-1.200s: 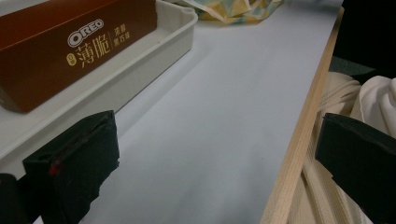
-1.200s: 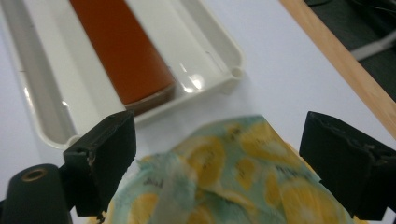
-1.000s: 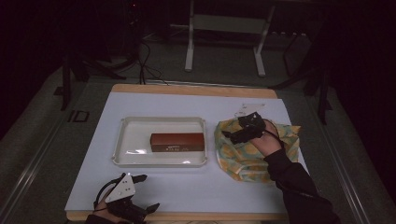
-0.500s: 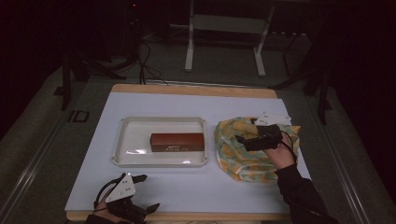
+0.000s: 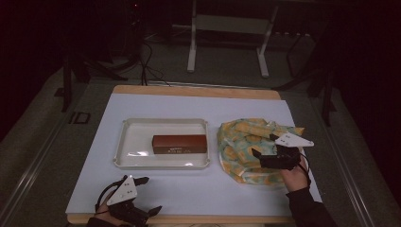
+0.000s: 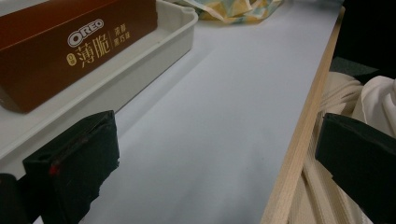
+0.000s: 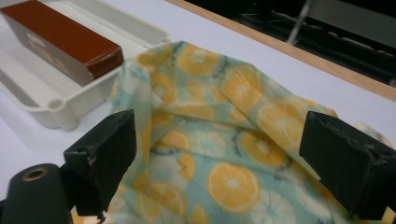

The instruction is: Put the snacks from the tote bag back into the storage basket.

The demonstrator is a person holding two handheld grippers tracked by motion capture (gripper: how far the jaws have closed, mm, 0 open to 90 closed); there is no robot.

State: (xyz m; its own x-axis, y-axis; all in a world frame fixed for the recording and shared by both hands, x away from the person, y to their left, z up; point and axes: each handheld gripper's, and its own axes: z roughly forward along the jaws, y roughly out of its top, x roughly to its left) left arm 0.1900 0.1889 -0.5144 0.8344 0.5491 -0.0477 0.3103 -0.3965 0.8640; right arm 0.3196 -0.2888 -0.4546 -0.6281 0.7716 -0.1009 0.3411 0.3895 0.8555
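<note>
From my end of the feed, the right gripper sits at the right-centre of the high view, hovering over the crumpled fruit-print cloth with its jaws spread wide and nothing pinched between them. In the right gripper view the cloth takes up the middle and bottom of the frame, orange slices all over it, folds bunched up. It looks like the jaws straddle the fabric, but I honestly can't tell if either pad is touching it.

The cloth lies on the white table cover, just beside the right edge of the white tray. The tray sits mid-frame with a brown Oreo box lying flat inside it. In the right gripper view that box shows at the upper left.

The left gripper is down at the bottom left of the high view, near the table's front edge and well apart from the tray. Its jaws are spread too, holding nothing. In the left gripper view I see bare table cover between them, with the tray wall and box at the upper left.
</note>
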